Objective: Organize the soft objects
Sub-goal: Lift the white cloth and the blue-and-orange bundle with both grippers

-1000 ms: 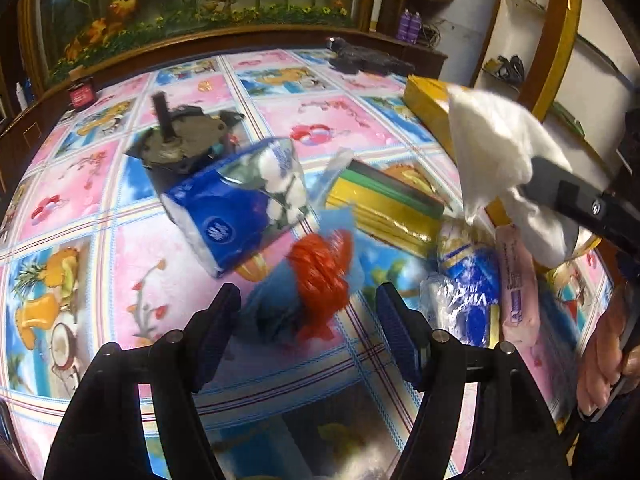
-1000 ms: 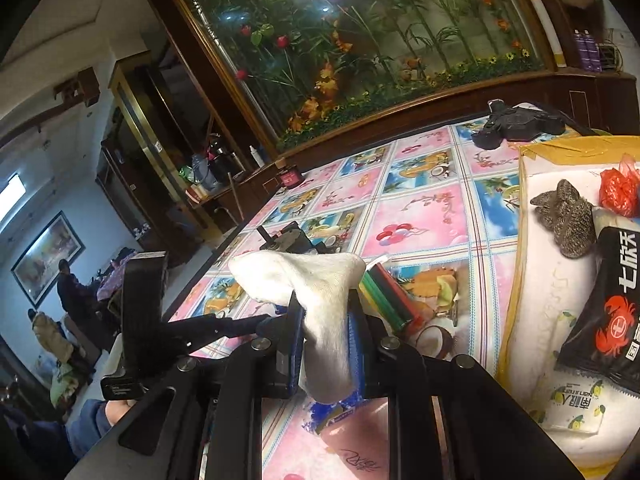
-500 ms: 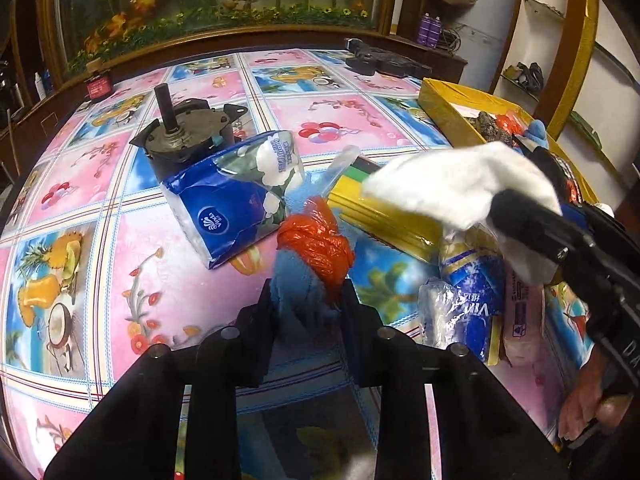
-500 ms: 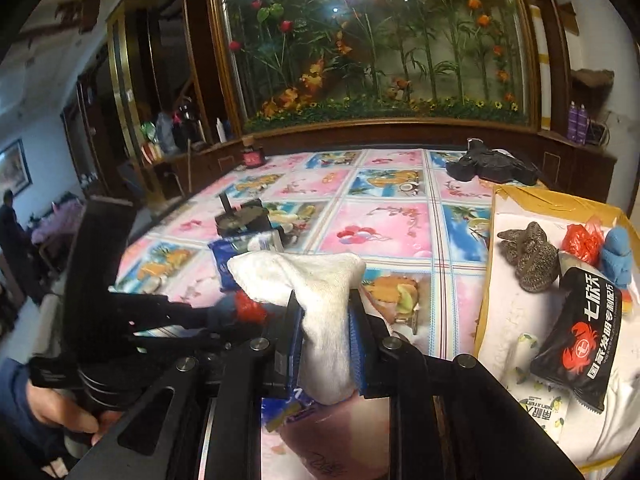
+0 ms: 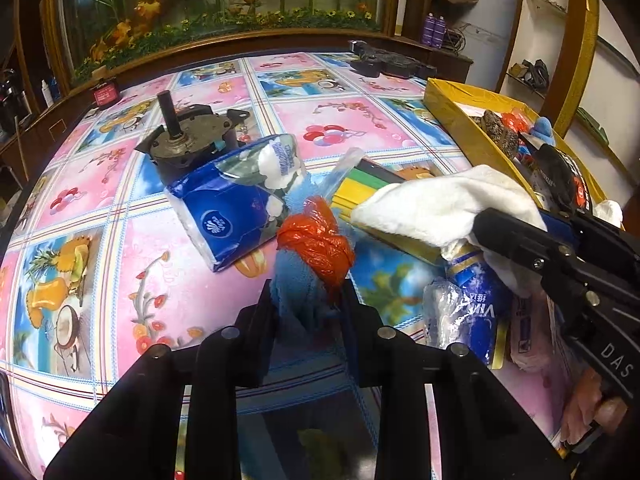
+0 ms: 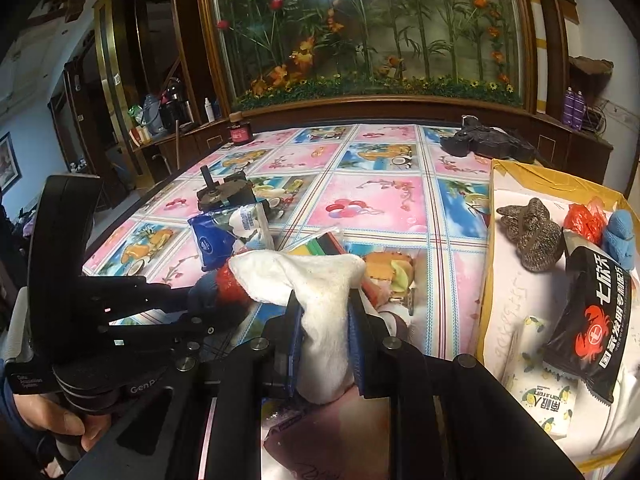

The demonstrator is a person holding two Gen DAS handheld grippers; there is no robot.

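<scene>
My left gripper [image 5: 308, 300] is shut on a blue sock with an orange-red plastic wrap [image 5: 316, 246] and holds it above the table; it also shows in the right wrist view [image 6: 224, 286]. My right gripper [image 6: 322, 320] is shut on a white sock [image 6: 316, 280], seen in the left wrist view [image 5: 440, 200] just right of the blue sock. The yellow cardboard box [image 6: 496, 240] on the right holds a grey knitted sock [image 6: 532, 236], a red bag [image 6: 584, 222], a blue sock [image 6: 620, 238] and a black snack pack [image 6: 596, 320].
On the flowered tablecloth [image 5: 120, 240] lie a blue tissue pack [image 5: 228, 208], a dark motor part [image 5: 188, 148], a pack of coloured sticks [image 5: 372, 184], a blue wrapped pack [image 5: 476, 312] and a pink packet [image 5: 528, 344]. A black object [image 6: 484, 144] lies at the far edge.
My left gripper closed on the blue sock with the orange-red wrap and lifted it. My right gripper with the white sock swung lower and closer to the left gripper.
</scene>
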